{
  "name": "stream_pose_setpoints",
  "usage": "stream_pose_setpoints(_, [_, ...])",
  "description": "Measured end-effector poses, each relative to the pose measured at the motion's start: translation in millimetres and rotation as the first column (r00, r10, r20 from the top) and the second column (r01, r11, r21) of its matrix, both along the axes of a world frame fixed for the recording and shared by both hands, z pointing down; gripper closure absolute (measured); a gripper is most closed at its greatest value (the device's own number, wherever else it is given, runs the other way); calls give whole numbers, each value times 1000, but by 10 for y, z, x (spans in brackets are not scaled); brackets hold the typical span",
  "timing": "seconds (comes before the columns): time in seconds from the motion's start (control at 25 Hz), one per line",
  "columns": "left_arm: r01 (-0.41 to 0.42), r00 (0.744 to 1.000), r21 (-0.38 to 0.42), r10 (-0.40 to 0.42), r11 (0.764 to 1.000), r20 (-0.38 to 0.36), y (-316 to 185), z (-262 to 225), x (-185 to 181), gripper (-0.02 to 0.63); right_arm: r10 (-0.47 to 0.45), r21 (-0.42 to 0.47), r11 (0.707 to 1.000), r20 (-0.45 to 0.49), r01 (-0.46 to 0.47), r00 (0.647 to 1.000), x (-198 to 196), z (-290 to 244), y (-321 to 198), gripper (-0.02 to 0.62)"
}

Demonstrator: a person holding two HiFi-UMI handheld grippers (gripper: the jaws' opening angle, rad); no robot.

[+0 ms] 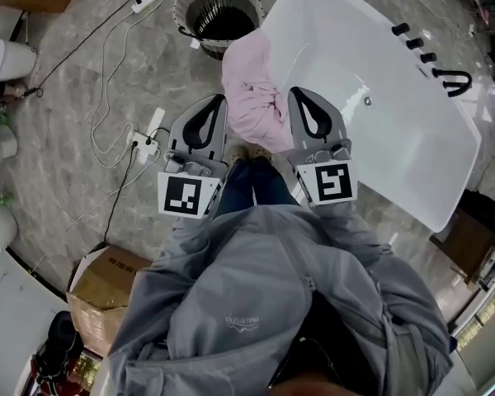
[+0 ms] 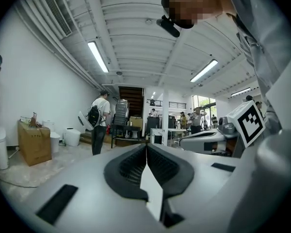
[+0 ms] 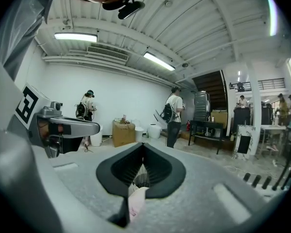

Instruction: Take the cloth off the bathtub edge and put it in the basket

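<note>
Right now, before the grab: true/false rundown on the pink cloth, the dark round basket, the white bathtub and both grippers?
1. The pink cloth lies in the dark round basket. False: it drapes over the edge of the white bathtub.
2. The left gripper has its jaws together. True.
3. The right gripper grips the cloth. False: it is shut on nothing, beside the cloth.
4. The basket stands on the floor by the tub's end. True.

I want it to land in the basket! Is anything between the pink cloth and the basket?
Nothing visible. The cloth hangs over the bathtub edge, and the open basket stands on the floor just beyond it.
</note>
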State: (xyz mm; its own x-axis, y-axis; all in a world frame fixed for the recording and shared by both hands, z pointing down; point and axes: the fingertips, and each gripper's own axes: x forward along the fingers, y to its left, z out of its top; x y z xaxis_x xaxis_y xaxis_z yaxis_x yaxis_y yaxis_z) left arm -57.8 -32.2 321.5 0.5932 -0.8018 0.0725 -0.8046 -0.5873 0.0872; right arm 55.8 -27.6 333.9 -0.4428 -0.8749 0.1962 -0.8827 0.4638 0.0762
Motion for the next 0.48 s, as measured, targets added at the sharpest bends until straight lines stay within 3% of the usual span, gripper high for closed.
stream_pose_setpoints(0.28, [-51,996,-107,58,993,62,29,697,102,600,2,-74,997,-18,-4,1000,94,612,1,592])
stream_pose_setpoints(0.48, [-61,996,-124,69,990,64,12,1038,158,600,4,-113,994,-32,-7,999,161,1050,34,592])
